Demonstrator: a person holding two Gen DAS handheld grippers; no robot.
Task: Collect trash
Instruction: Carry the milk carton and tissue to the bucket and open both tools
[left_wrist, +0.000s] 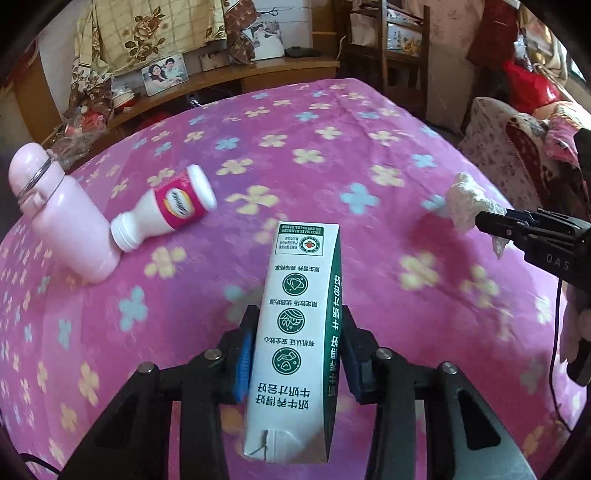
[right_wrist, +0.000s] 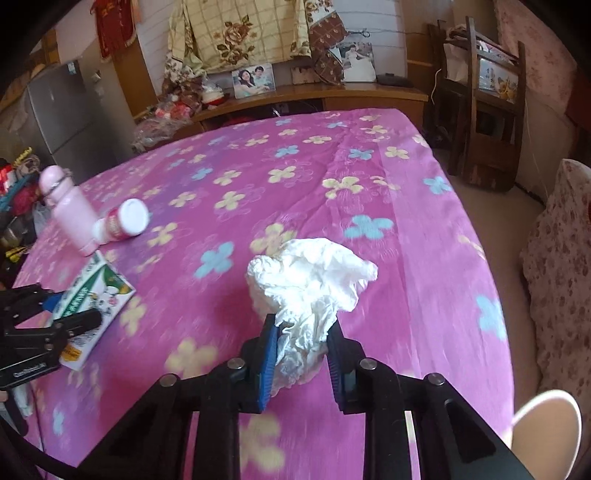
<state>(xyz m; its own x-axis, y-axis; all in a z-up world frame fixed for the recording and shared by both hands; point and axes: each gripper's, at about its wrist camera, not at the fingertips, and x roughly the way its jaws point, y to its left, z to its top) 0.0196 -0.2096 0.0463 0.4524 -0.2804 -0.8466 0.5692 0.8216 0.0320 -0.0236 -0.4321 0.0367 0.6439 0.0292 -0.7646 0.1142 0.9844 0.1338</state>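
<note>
— Left gripper (left_wrist: 299, 332): we log it clamped on the milk carton (left_wrist: 299, 332), above the pink bedspread (left_wrist: 332, 147).
— Right gripper (right_wrist: 303, 332): we note it pinching the crumpled tissue (right_wrist: 310, 280), lifted.

A lived-in home bedroom.
A pink flower-print bedspread (right_wrist: 332, 177) covers the bed, with framed family photos (right_wrist: 253, 80) on a wooden headboard shelf (right_wrist: 369, 92).
</note>
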